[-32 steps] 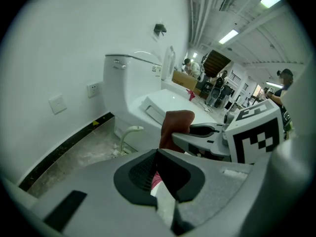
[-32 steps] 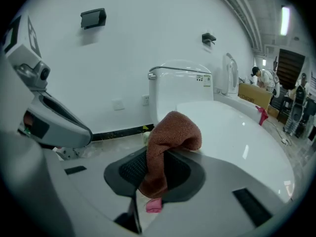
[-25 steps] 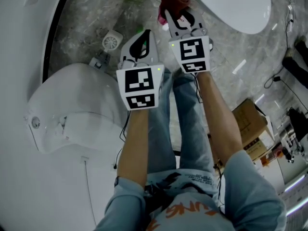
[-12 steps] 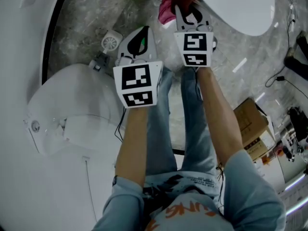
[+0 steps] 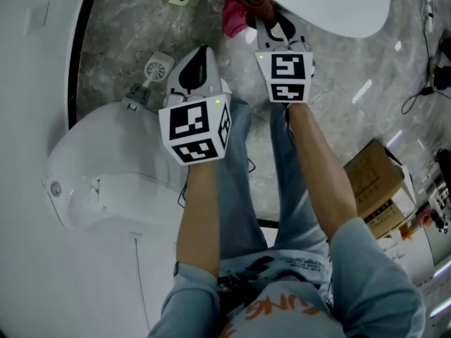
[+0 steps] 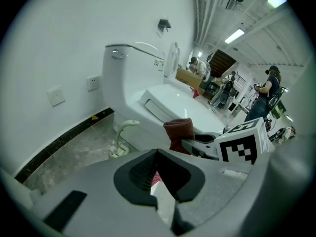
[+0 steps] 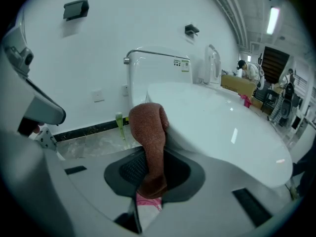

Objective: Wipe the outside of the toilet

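While the right gripper (image 5: 270,25) pinches a reddish-brown cloth (image 7: 150,132) against the outer wall of the toilet (image 7: 222,127), the left gripper (image 5: 199,60) hangs just left, its 2 jaws closed on nothing.

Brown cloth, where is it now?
In the right gripper view, the brown cloth is pinched by the right gripper, its top against the side of the white toilet bowl.

The cloth (image 7: 150,142) sits in the right gripper (image 5: 273,27), against the toilet (image 7: 222,127).
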A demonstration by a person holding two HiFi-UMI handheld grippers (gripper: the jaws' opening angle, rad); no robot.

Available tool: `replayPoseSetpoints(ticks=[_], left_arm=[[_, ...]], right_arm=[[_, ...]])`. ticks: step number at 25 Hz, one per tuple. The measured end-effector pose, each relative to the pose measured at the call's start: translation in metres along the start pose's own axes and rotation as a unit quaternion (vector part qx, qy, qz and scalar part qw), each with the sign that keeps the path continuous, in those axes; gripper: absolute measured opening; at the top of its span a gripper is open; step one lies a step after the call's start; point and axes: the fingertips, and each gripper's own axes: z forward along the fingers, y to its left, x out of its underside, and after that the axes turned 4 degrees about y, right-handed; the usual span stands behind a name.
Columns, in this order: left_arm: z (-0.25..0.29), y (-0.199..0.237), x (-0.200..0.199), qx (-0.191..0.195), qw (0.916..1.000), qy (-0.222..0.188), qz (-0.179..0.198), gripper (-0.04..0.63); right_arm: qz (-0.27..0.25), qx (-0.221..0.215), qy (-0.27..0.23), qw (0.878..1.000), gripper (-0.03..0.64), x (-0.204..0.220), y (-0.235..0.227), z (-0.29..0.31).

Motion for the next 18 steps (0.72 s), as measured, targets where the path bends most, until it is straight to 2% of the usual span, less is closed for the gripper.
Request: replayPoseSetpoints(ticks=[9, 18], left_arm=[[0.013, -0.055, 0.009, 0.011, 0.9998, 0.012, 0.009, -0.005], [0.026, -0.091, 0.017, 0.017, 0.9992, 0.025, 0.025, -0.005]], right_arm=[[0.055, 0.006, 0.001, 0.998, 0.072, 0.030, -0.034, -0.024], [0.074, 0.001, 0.005, 0.997, 0.072, 0.053, -0.056, -0.037]])
